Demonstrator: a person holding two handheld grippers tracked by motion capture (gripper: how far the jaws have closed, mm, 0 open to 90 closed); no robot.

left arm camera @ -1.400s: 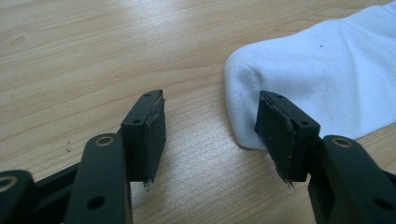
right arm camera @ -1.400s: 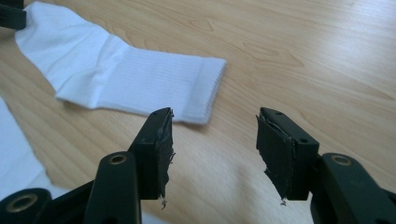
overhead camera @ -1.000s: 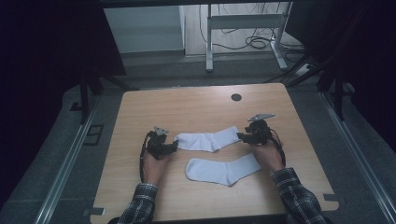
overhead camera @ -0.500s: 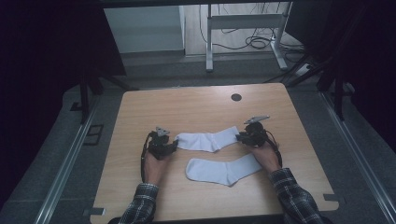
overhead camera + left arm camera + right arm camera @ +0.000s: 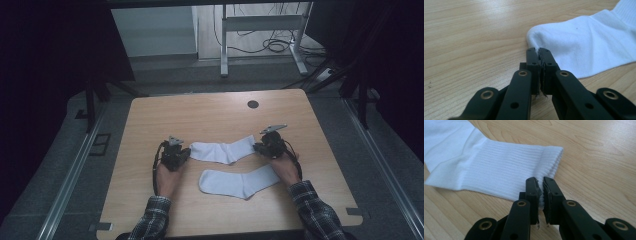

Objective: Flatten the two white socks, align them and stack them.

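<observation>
Two white socks lie on the wooden table [image 5: 150, 120]. The far sock [image 5: 222, 150] stretches between my two grippers. My left gripper [image 5: 186, 152] is at its left end. In the left gripper view its jaws have just been closing and now pinch the toe edge of the sock [image 5: 584, 47] at the tips [image 5: 539, 51]. My right gripper [image 5: 257, 146] is at the sock's right end. Its jaws have also just been closing, and the tips [image 5: 541, 181] clamp the ribbed cuff [image 5: 499, 167]. The near sock [image 5: 237, 181] lies flat between my forearms.
A round dark hole [image 5: 253, 104] sits near the table's far edge. A metal stand [image 5: 260, 35] and cables are on the floor beyond it. Grey rails run along both sides of the table. Bare wood surrounds the socks.
Both hands stay at the two ends of the far sock, and the right gripper has shifted only slightly. Neither sock has moved.
</observation>
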